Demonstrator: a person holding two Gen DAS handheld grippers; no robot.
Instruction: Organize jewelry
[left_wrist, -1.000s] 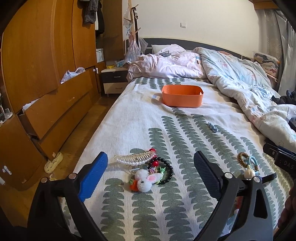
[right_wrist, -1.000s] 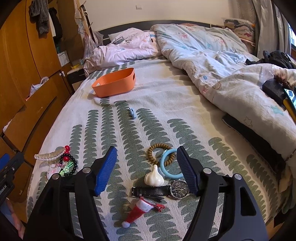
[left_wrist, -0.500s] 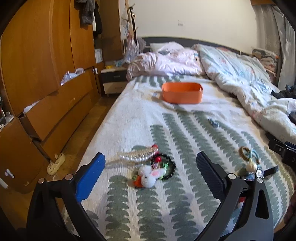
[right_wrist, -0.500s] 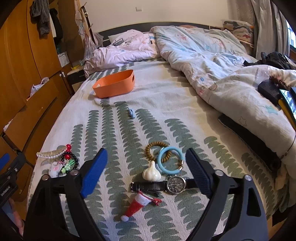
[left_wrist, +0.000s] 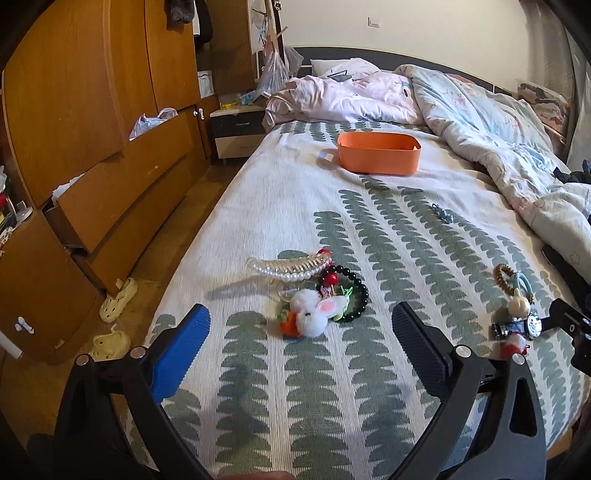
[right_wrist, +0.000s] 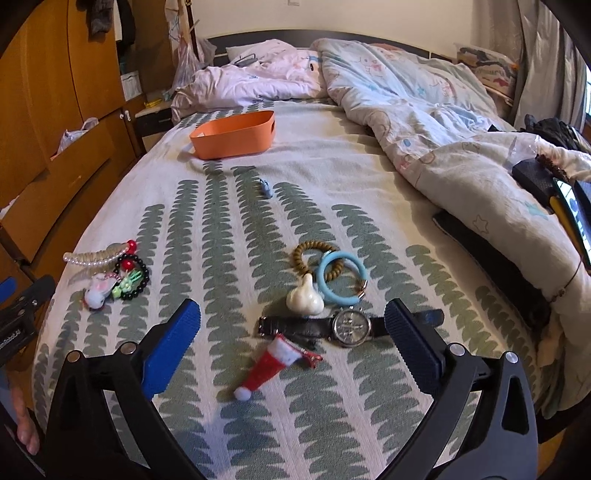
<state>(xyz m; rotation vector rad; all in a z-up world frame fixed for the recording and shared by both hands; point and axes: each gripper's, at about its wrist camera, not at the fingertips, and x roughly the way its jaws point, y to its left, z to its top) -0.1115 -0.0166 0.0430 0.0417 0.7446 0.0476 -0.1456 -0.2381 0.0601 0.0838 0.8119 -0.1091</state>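
- We hold our right gripper (right_wrist: 291, 332) above the near part of the bed (right_wrist: 369, 166). Its jaws have just been opening and now stand wide apart, and they grasp nothing.
- Between these jaws we see a black-strap watch (right_wrist: 349, 326) that lies flat on the leaf-pattern cover. The right finger hides one part of its strap.
- Just in front of the watch lies a small red Santa-hat clip (right_wrist: 271, 365). Just behind the watch is a white garlic-shaped charm (right_wrist: 304, 299), which touches a blue ring (right_wrist: 341, 277) and a brown bead bracelet (right_wrist: 312, 256).
- Our left gripper (left_wrist: 299, 350) is also released, with empty jaws spread wide over the cover.
- Ahead of it there is a second group: a pearl hair claw (left_wrist: 288, 266), a black bead bracelet (left_wrist: 354, 295) with red beads, and a white bunny hair tie (left_wrist: 314, 314). They lie close together and partly overlap.
- A small blue clip (right_wrist: 266, 186) lies alone further up the bed.
- The orange bin (right_wrist: 236, 134) stands far from both groups, near the crumpled blankets (right_wrist: 406, 96). From here we cannot see what is inside it.
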